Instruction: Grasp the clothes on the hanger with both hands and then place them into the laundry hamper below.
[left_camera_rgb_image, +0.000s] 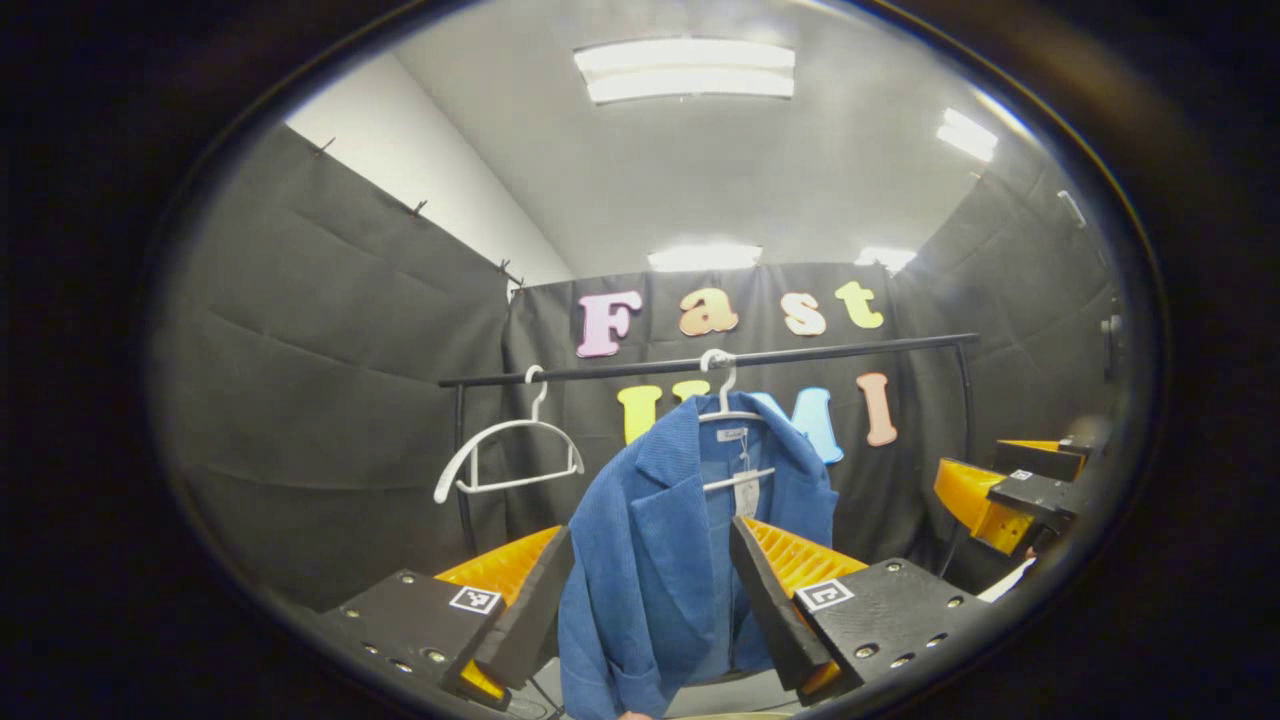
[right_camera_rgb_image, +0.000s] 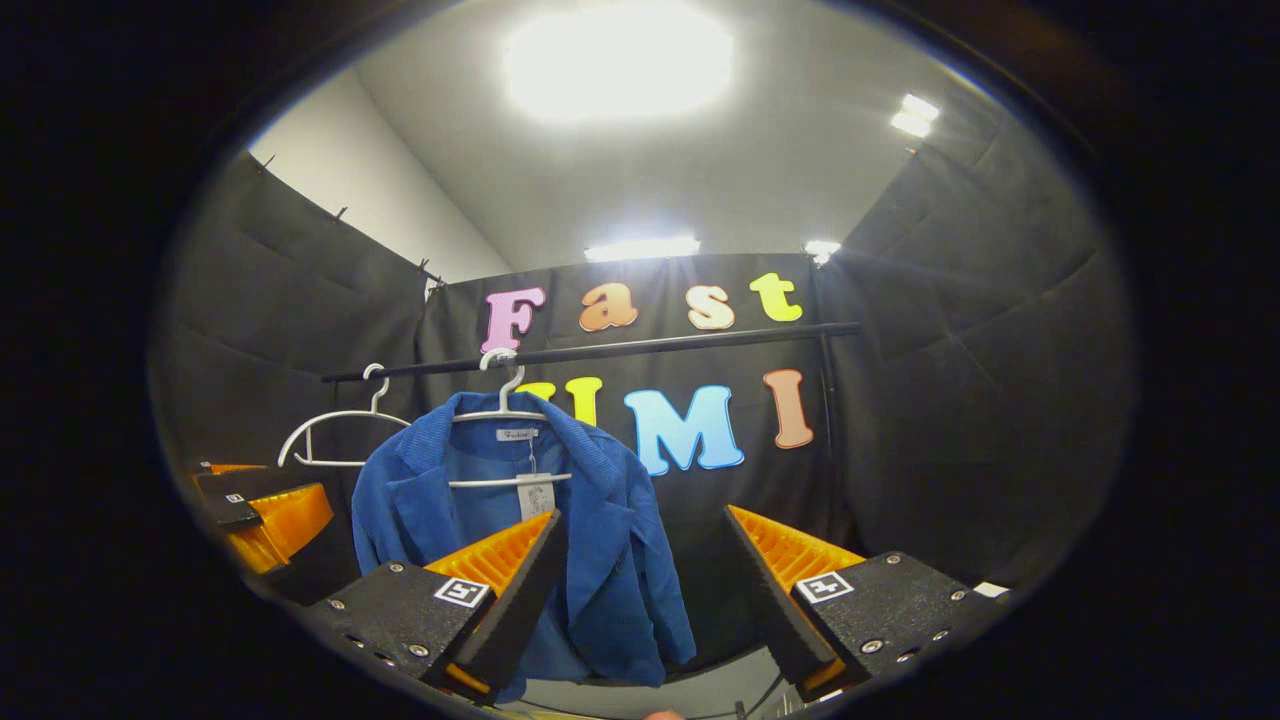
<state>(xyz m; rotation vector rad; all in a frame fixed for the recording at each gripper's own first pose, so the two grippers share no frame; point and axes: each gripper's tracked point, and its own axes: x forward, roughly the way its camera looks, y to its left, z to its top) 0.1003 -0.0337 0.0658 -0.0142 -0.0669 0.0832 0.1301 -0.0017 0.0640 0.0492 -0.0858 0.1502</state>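
On the rail (left_camera_rgb_image: 700, 362), the jacket (left_camera_rgb_image: 650, 560) hangs on its hanger (left_camera_rgb_image: 727, 400), right of an empty hanger (left_camera_rgb_image: 505, 455), before the booth wall.

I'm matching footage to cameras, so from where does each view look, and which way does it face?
Left gripper view: rides the left gripper, looking forward and slightly up at the blue corduroy jacket framed between its open fingers; the right gripper shows at right.
Right gripper view: rides the right gripper, facing the black clothes rail; the jacket hangs left of centre, the left gripper at far left.
Both share the jacket, its white hanger, the empty white hanger and the rail.
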